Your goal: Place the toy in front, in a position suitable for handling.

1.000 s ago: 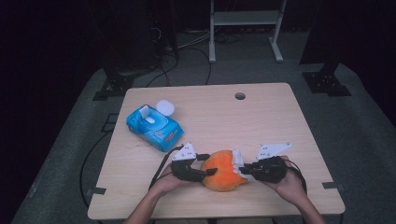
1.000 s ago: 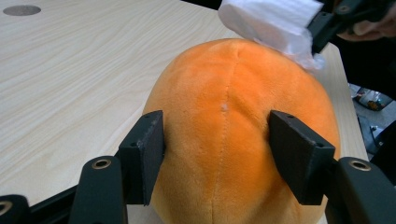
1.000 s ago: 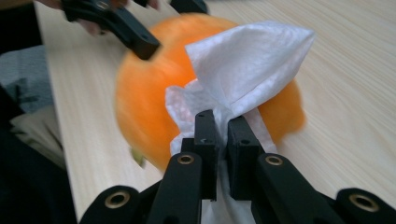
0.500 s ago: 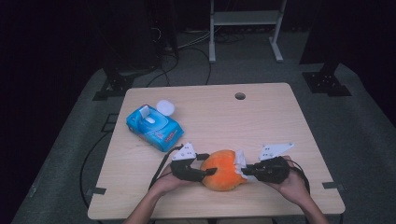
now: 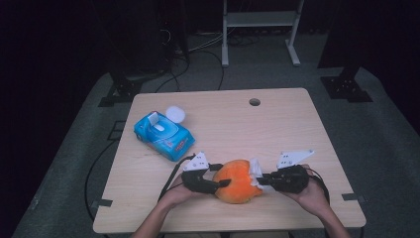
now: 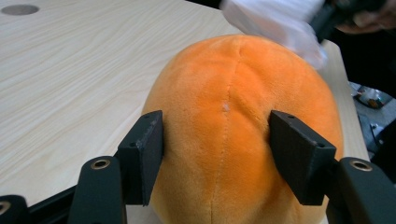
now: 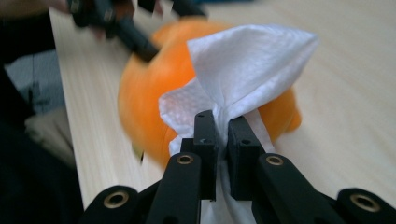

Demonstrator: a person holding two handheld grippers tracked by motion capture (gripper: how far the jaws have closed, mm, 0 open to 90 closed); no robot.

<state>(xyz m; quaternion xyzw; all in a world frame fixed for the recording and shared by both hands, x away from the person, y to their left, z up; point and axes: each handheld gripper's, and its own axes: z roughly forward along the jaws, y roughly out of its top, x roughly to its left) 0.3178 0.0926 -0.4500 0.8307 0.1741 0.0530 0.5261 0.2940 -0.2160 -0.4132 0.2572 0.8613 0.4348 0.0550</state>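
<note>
High view: the orange plush toy [image 5: 237, 181] sits near the surface's [image 5: 277, 124] front edge. Left gripper [image 6: 217, 149] view: jaws squeeze its soft, light sides (best held there). Right gripper [image 7: 223, 156] view: jaws pinch a limp white wipe [image 7: 243, 70], probably touching the toy

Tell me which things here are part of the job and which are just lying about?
In use: orange plush toy, held by the left gripper; white wipe, pinched in the right gripper against the toy.

Lying about: blue wipes pack, its lid open; table.
</note>
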